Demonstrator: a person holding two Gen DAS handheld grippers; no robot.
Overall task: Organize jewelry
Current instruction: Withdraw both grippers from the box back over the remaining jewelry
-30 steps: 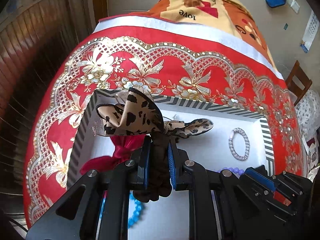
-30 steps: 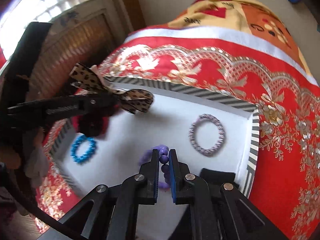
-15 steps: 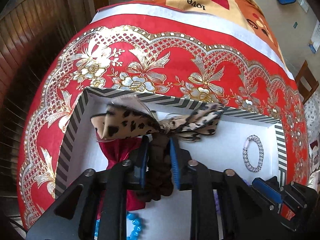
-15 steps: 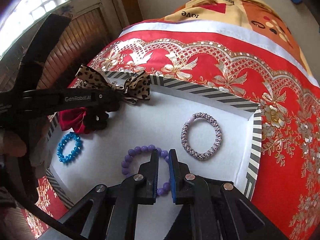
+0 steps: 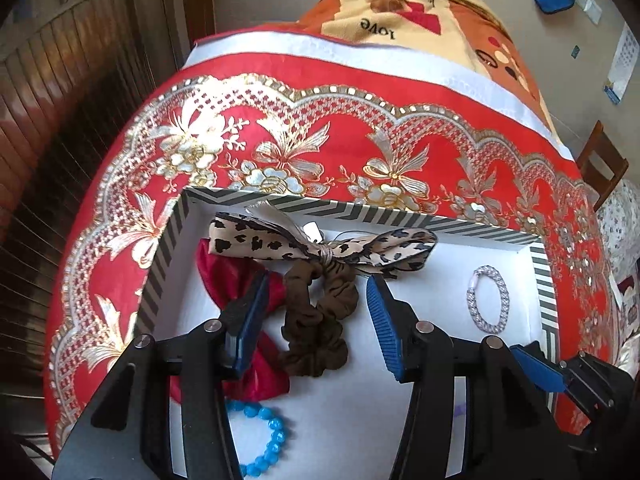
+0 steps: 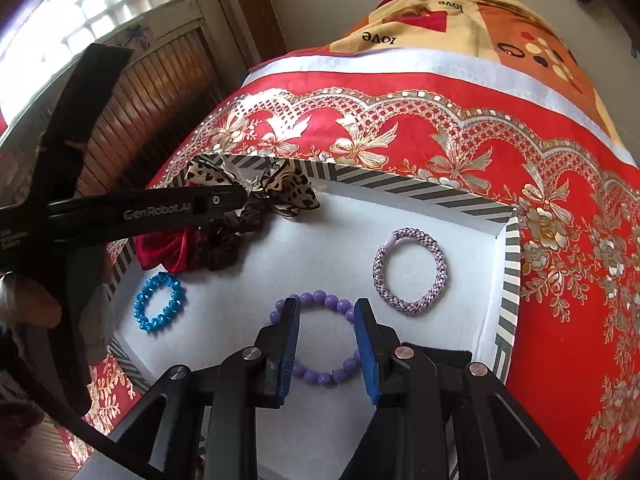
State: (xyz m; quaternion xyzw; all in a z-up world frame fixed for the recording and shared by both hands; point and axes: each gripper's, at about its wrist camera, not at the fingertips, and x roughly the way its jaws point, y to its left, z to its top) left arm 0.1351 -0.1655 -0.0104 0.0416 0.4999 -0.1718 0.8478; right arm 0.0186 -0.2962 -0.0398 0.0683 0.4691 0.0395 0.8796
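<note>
Spreading apart just now, the left gripper [image 5: 316, 312] frames a brown scrunchie [image 5: 316, 320] tied with a leopard-print bow [image 5: 320, 244], its fingers clear of the fabric, lying on the white floor of a striped-rim box [image 5: 400, 216]. The right gripper [image 6: 325, 320], also just widening, straddles a purple bead bracelet [image 6: 320, 340] without pressing it. A blue bead bracelet [image 6: 160, 302] and a woven lilac bracelet [image 6: 408, 272] lie nearby.

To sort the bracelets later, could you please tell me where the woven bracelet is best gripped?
Grip the woven bracelet across its near cord, coming from above with one pad inside the ring. It lies flat and alone on the tray floor, so there is probably room all round.
</note>
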